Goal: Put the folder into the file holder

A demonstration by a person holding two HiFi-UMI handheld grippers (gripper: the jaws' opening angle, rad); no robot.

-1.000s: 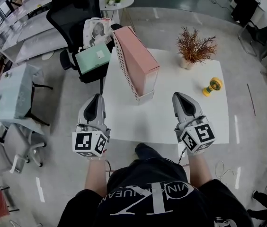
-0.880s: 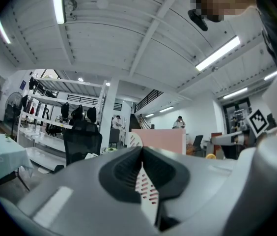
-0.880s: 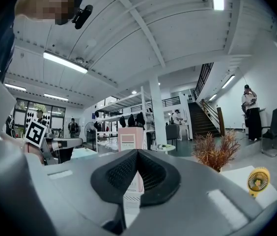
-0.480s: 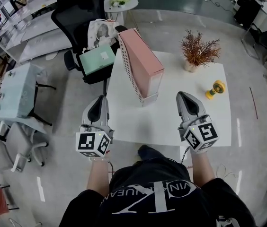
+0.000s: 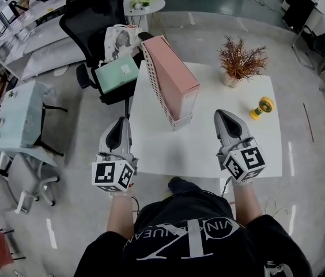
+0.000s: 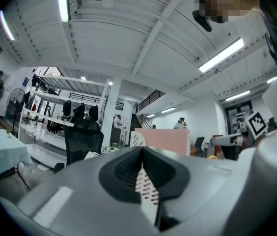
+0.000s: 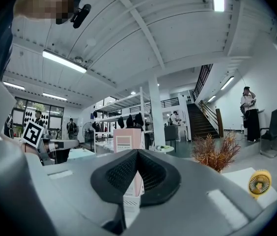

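A pink box folder [image 5: 174, 77] stands upright in a white perforated file holder [image 5: 155, 85] at the back left of the white table [image 5: 208, 149]. From the left gripper view its pink side [image 6: 164, 141] shows above the jaws; the right gripper view shows its labelled end [image 7: 127, 142]. My left gripper [image 5: 119, 122] hangs just off the table's left front corner, shut and empty. Over the table's front right part, my right gripper [image 5: 222, 114] is also shut with nothing in it. Both point level toward the holder and stay apart from it.
A mint green folder [image 5: 116, 70] lies on a black office chair [image 5: 93, 16] left of the table. A dried plant [image 5: 240, 59] and a small yellow fan [image 5: 260, 107] stand at the table's back right. A pale covered table [image 5: 18, 111] is far left.
The grippers keep about the same place and stay shut. Only the head view has shifted a little.
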